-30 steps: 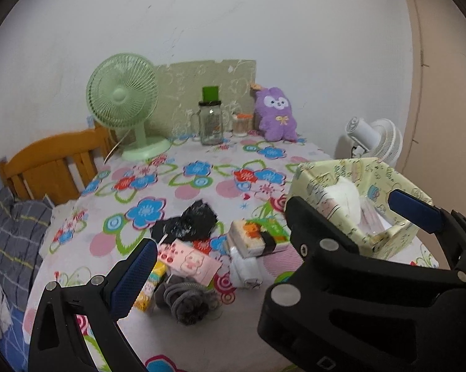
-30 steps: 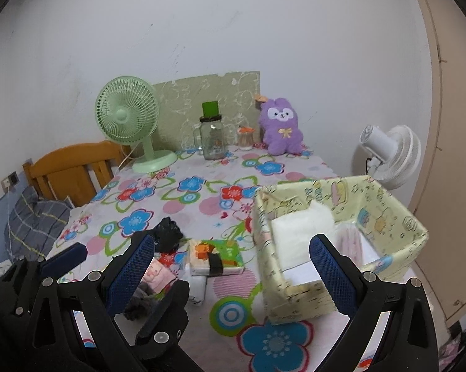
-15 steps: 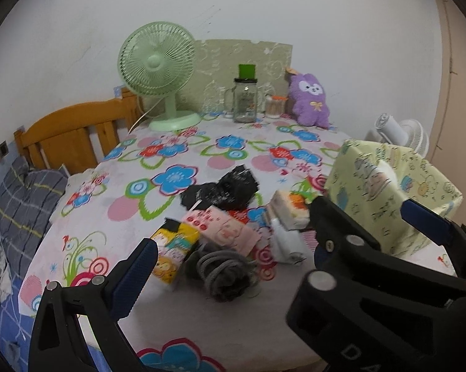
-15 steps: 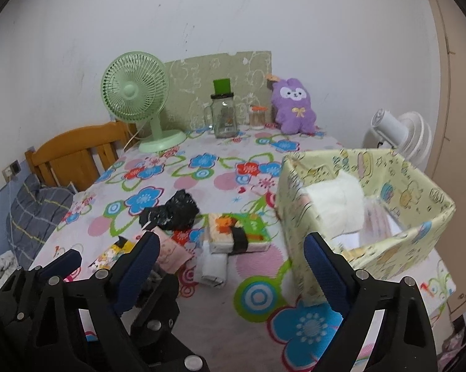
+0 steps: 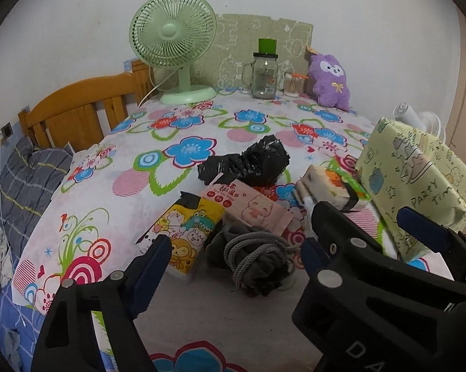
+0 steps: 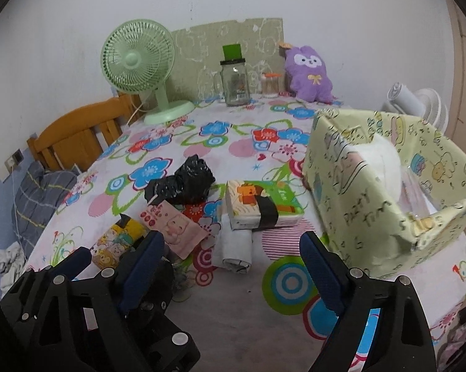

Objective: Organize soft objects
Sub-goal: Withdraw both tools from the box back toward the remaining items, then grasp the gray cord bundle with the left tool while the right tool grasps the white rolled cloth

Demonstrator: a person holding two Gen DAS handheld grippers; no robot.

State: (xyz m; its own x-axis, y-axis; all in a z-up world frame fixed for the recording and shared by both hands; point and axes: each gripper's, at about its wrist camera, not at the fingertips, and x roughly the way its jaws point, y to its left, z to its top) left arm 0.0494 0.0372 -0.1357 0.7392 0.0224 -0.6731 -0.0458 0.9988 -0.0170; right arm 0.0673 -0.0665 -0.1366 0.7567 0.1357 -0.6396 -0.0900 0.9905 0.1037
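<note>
On the flowered surface [image 5: 183, 316] the soft stuff sits piled beside the yellow box [image 6: 388, 204]. Left gripper [image 5: 233, 254] is closing around the grey cord bundle [image 5: 254, 257], probably not touching yet; right gripper [image 6: 233, 248] is wide, narrowing over the white roll [image 6: 236, 248]. Next: pinch, then carry to the box.

1. Lighting: even, soft indoor light; source not visible.
2. Shadows: faint, short, close under objects on the table [image 5: 115, 192].
3. Glare: small highlights on the black bag [image 6: 183, 183].
4. Distortion: strong fisheye bending, dark corner vignetting.
5. Focus: generally sharp; edges slightly soft.
</note>
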